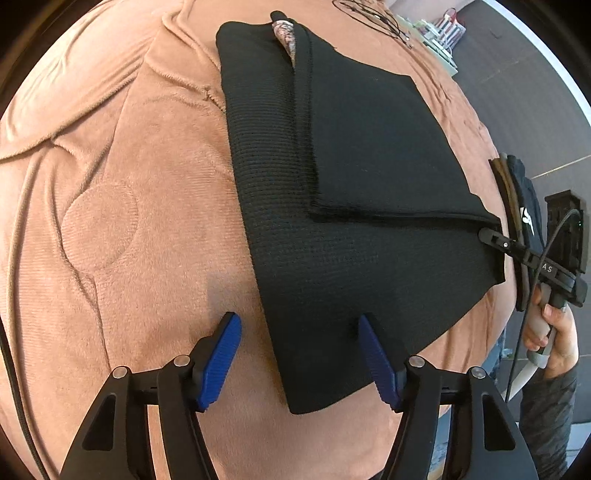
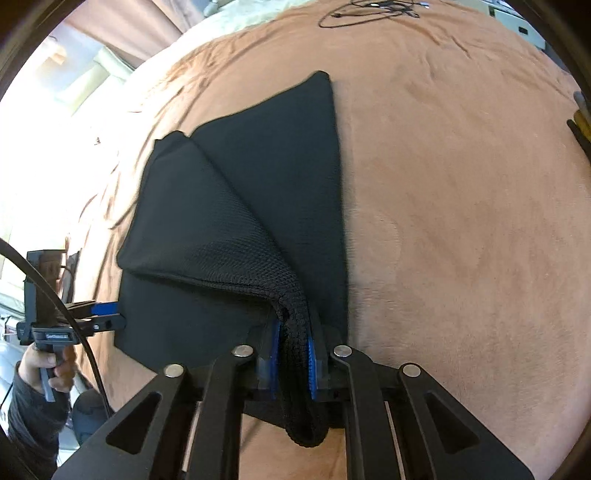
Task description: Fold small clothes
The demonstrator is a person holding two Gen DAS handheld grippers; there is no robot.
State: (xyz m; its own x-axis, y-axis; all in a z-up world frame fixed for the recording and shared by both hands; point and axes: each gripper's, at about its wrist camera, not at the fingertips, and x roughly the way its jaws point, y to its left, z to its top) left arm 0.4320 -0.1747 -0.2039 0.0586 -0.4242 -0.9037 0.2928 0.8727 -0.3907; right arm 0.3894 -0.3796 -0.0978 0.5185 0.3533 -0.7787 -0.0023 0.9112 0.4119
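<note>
Left wrist view, blanket: a wide brown blanket covered the whole surface, creased at the far side.
Garment: the black knitted garment lay flat on the blanket, one flap already turned over on top of it. A patterned scrap of fabric peeked out at the far end.
Left gripper: the left gripper stood wide open, one finger over bare blanket, the other over the garment's near edge, pinching nothing.
Right gripper: over in the right wrist view, the right gripper was clamped on a bunched corner of the garment, the cloth running up between its blue pads.
Step in hand: a fold looked to be under way, right side carrying the corner across.
Next move: likely the held corner needed laying down square on the lower layer, while the left closed on the near edge to keep it from sliding.
Cable: a thin black cable lay well apart at the far end.
</note>
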